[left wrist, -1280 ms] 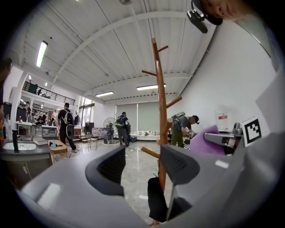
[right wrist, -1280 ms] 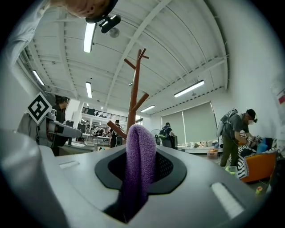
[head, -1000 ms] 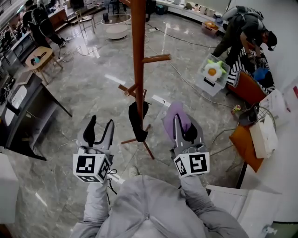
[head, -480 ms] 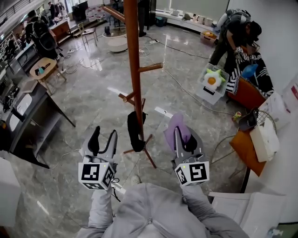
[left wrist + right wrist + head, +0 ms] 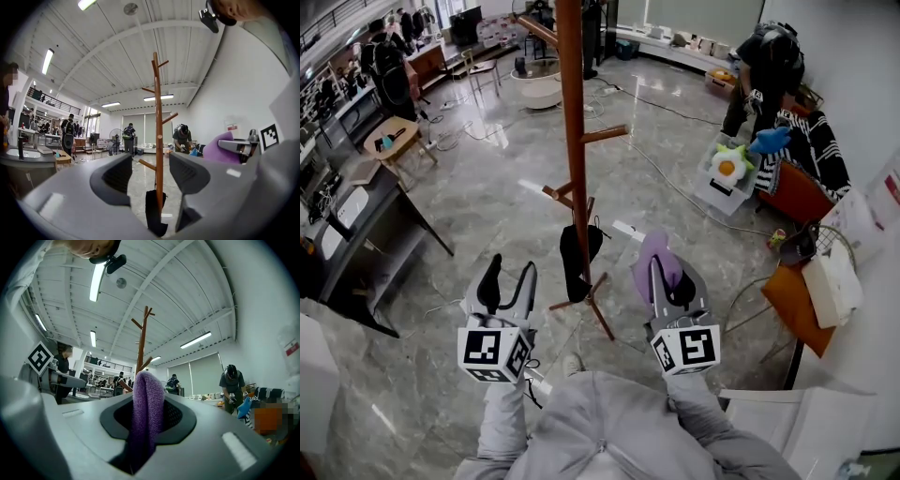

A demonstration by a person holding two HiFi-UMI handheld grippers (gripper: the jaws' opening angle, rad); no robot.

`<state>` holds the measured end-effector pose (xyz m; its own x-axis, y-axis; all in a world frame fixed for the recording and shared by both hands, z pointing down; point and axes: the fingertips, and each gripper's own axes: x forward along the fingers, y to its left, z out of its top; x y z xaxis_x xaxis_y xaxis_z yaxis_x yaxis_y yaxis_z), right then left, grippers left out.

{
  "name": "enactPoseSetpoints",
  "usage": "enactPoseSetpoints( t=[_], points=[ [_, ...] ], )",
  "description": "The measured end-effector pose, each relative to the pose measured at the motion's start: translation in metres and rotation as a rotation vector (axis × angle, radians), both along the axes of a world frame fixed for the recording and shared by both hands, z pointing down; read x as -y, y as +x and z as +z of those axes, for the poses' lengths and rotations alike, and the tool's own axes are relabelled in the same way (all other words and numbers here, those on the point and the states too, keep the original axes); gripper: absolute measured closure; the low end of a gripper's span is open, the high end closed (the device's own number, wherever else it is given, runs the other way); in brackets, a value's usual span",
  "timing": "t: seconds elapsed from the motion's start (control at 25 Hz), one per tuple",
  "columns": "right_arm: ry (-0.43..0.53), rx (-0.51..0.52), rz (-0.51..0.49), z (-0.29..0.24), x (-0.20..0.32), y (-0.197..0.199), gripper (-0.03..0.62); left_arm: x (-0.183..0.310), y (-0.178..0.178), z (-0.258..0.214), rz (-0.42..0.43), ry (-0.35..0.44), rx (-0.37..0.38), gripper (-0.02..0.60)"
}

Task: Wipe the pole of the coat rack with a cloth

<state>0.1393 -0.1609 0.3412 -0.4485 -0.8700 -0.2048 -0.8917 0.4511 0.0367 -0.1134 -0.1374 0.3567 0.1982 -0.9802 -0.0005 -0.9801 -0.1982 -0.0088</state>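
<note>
To the left of the coat rack (image 5: 574, 141), on the near side of its base, the left claw (image 5: 510, 268) hangs released. Its two jaws stand well apart with nothing between them, and in the left gripper view the rack's brown wooden pole (image 5: 158, 140) shows through the gap, well apart from the left claw (image 5: 150, 174). The rack stands upright on a grey marble floor (image 5: 487, 178), with short pegs angling off the pole. A black item (image 5: 579, 258) hangs low against the pole, just above the splayed feet. To the right of the rack, at about the same nearness, the right claw (image 5: 669, 272) is clenched on a purple cloth (image 5: 654, 251). In the right gripper view the cloth (image 5: 147, 408) stands folded upright between the jaws, and the pole (image 5: 142, 341) rises behind it, not touching it. Far to the right of the rack, a person (image 5: 764, 70) bends over a white bin holding a flower-shaped toy (image 5: 727, 166).
</note>
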Motion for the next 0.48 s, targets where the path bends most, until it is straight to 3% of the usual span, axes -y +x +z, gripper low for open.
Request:
enactPoseSetpoints(
  t=[0.48],
  points=[
    [0.001, -0.013, -0.018, 0.0, -0.014, -0.006, 0.525, -0.018, -0.004, -0.002, -0.01, 0.006, 0.001, 0.313]
  ],
)
